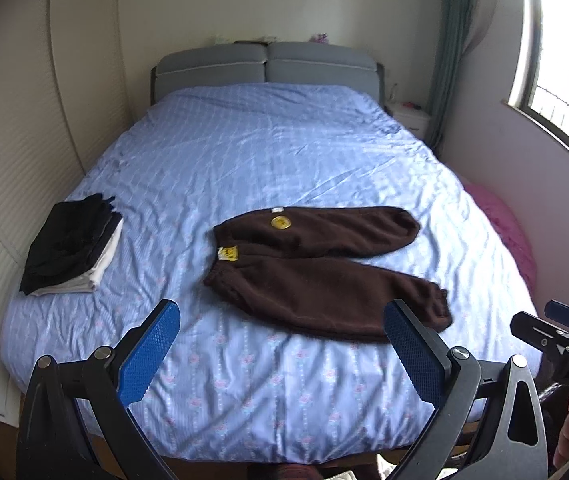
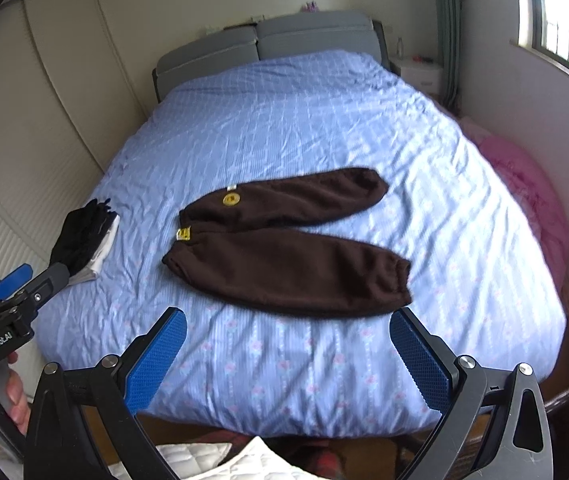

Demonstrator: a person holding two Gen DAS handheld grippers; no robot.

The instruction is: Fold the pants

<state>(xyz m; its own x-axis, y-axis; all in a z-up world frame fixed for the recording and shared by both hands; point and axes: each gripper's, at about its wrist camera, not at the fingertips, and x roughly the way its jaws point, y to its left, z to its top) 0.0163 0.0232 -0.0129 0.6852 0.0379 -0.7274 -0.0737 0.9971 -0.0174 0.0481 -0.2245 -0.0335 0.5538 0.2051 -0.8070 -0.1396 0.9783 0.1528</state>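
Note:
Dark brown fleece pants lie flat on the blue bedspread, waistband to the left, both legs spread to the right. They have a yellow round patch and a yellow label at the waist. They also show in the right wrist view. My left gripper is open and empty, held above the bed's near edge, short of the pants. My right gripper is open and empty, also just short of the near leg.
A stack of folded dark and white clothes sits at the bed's left edge. A grey headboard is at the far end, a pink blanket lies to the right, and a wall with a window stands beyond it.

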